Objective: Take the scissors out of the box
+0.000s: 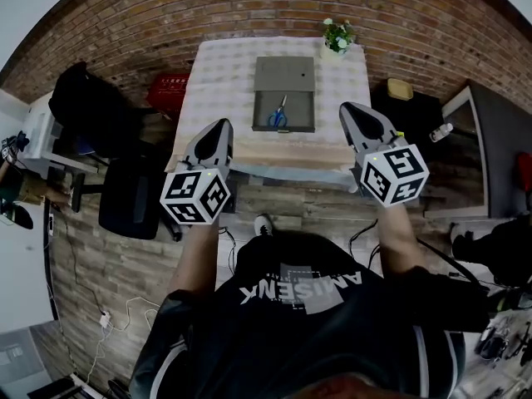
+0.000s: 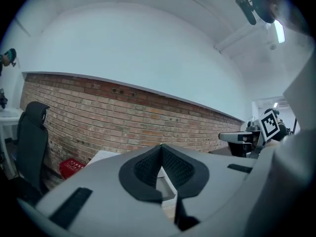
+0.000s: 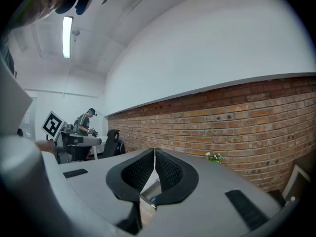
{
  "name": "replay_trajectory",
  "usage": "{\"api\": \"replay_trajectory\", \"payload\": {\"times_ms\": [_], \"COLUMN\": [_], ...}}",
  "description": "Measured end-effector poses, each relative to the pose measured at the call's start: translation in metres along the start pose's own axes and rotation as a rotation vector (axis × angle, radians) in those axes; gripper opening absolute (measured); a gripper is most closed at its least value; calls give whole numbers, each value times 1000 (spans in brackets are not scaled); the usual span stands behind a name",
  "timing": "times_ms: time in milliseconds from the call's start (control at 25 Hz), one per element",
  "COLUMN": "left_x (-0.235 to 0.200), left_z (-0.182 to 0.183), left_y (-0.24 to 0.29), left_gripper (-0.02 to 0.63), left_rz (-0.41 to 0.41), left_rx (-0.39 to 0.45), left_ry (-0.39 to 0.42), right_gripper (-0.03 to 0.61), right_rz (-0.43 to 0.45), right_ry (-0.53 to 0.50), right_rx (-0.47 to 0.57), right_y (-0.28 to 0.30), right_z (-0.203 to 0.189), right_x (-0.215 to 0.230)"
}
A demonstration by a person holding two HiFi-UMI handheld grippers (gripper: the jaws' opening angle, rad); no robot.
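In the head view a grey box (image 1: pixel 283 93) lies open on a table (image 1: pixel 220 73) with a checked cloth, its lid folded back toward the brick wall. Blue-handled scissors (image 1: pixel 278 115) rest in the box's near half. My left gripper (image 1: pixel 224 126) hovers short of the table's near left edge, jaws shut and empty. My right gripper (image 1: pixel 350 110) hovers at the near right edge, also shut and empty. In the left gripper view the left gripper (image 2: pixel 160 147) has its tips together, with part of the box behind them. The right gripper (image 3: pixel 154 151) shows its tips together too.
A small potted plant (image 1: pixel 337 36) stands at the table's far right corner. A black office chair (image 1: pixel 129 194) and a red crate (image 1: pixel 169 92) are to the left of the table. A dark cabinet (image 1: pixel 486 152) stands to the right. A brick wall (image 1: pixel 274 7) runs behind.
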State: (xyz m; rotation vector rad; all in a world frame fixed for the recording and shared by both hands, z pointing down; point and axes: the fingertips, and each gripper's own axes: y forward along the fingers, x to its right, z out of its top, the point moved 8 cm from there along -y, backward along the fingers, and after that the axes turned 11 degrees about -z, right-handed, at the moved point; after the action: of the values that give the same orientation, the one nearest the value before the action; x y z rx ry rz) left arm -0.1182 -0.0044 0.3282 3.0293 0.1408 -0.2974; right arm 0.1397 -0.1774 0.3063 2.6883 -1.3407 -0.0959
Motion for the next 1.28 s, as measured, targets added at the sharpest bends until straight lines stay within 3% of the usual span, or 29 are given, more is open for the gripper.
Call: {"api": "replay_trajectory", "payload": {"times_ms": [760,960,1280], "left_x": [-135,-150,-158], "left_z": [1,-11,-41], "left_y": [34,48,99], "left_gripper": [12,12,12], "left_rz": [-133,-156,-134], "left_rx": [-43,-88,-176], "left_ry": [-39,-62,-48], "right_gripper": [43,43,44], "right_rz": [-151,-200,-201], "right_ry": [18,51,132], "right_rx": [-64,-133,-220], "right_y": [100,120,165], "right_z": [1,-15,-66], "right_x": [-63,-70,-45]}}
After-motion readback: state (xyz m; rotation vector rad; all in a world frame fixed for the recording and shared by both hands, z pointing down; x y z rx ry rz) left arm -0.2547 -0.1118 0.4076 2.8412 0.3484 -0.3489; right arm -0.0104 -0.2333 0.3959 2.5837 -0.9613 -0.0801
